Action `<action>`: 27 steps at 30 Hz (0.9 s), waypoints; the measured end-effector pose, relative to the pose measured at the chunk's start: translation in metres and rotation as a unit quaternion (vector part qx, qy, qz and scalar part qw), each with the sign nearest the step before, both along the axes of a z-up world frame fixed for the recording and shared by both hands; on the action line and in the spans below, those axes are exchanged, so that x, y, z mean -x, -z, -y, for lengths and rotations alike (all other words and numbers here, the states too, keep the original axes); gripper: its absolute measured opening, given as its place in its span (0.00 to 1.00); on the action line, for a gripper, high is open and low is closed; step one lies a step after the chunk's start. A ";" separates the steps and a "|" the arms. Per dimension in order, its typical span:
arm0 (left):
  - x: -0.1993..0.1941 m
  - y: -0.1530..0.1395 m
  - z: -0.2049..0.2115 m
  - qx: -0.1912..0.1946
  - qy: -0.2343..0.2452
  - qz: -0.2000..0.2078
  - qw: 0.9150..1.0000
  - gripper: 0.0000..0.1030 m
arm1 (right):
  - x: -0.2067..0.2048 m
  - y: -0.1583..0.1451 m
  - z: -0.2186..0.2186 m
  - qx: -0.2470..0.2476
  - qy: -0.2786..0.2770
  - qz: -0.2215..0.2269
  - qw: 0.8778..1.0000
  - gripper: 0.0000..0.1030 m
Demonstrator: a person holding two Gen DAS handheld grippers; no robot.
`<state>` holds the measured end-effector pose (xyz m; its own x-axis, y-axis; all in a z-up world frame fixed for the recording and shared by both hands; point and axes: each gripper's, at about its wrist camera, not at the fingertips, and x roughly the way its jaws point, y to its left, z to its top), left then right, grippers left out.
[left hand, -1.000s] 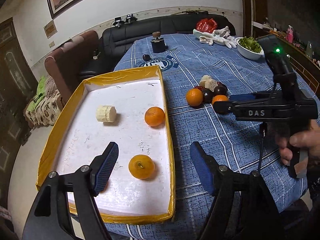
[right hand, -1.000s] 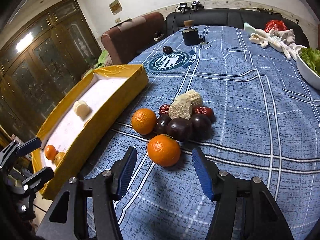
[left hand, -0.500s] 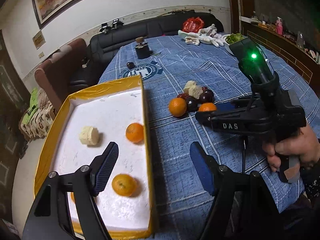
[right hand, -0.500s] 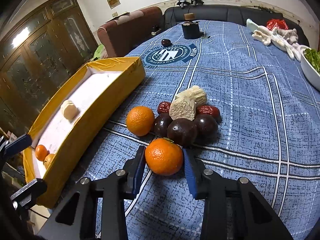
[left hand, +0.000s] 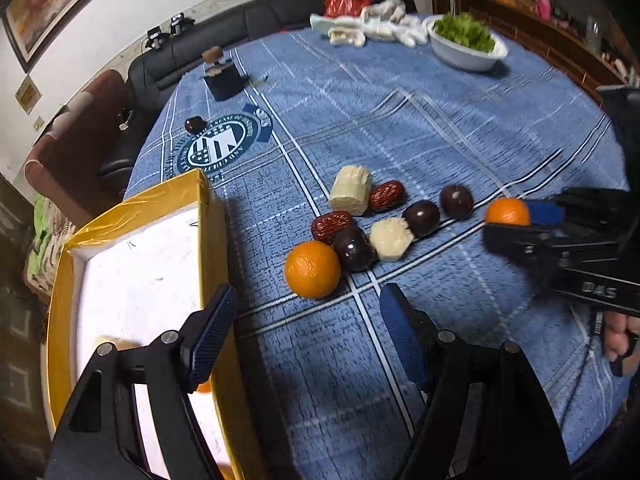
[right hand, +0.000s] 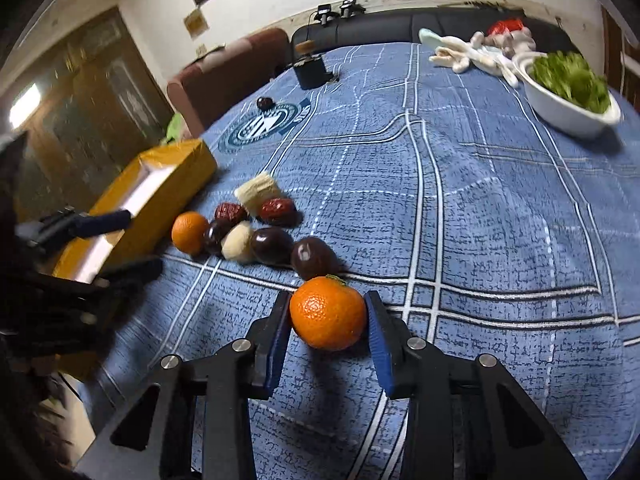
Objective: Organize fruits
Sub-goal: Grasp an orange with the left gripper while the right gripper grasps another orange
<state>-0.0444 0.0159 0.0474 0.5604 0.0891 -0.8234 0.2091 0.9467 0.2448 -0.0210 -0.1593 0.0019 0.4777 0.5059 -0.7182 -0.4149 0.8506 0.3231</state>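
Note:
My right gripper (right hand: 326, 314) is shut on an orange tangerine (right hand: 327, 312), also seen in the left wrist view (left hand: 507, 211), just above the blue tablecloth. My left gripper (left hand: 306, 334) is open and empty, just short of a second tangerine (left hand: 313, 269) lying beside the yellow-rimmed white tray (left hand: 64, 264). Dark plums (left hand: 421, 218), red dates (left hand: 386, 195) and pale banana pieces (left hand: 350, 189) lie clustered behind it. Fruit in the tray is mostly hidden behind my left finger (left hand: 208, 330).
A white bowl of greens (left hand: 466, 42) and white gloves (left hand: 376, 28) sit at the far side. A black box (left hand: 222, 78) and a lone dark fruit (left hand: 195, 124) stand near the round logo. A sofa lies beyond the table's edge.
My right gripper closed on the tangerine and drew it away from the pile. My left gripper swung right, from over the tray toward the second tangerine.

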 end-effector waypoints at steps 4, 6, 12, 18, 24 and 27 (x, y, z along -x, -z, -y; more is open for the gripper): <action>-0.011 0.011 -0.002 -0.008 -0.001 -0.027 1.000 0.72 | -0.003 0.001 0.005 -0.019 -0.002 -0.012 1.000 0.36; -0.017 0.016 -0.005 -0.007 -0.004 -0.036 0.999 0.72 | -0.005 0.002 0.010 -0.034 -0.001 -0.023 0.999 0.36; -0.028 0.023 -0.004 -0.001 0.008 -0.058 0.998 0.72 | -0.004 0.002 0.010 -0.039 0.000 -0.028 0.999 0.36; -0.035 0.024 -0.005 0.002 0.011 -0.064 0.998 0.66 | -0.003 0.003 0.010 -0.039 0.002 -0.026 0.999 0.36; -0.030 0.024 0.001 0.007 0.031 -0.066 0.997 0.42 | -0.003 0.003 0.010 -0.039 0.002 -0.026 0.999 0.36; -0.027 0.023 0.003 0.001 0.031 -0.061 0.998 0.41 | -0.003 0.003 0.010 -0.039 0.002 -0.025 0.999 0.37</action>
<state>-0.0175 0.0124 0.0239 0.4599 0.0550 -0.8862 0.2963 0.9313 0.2116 -0.0182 -0.1693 -0.0012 0.4435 0.5594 -0.7003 -0.3939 0.8235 0.4084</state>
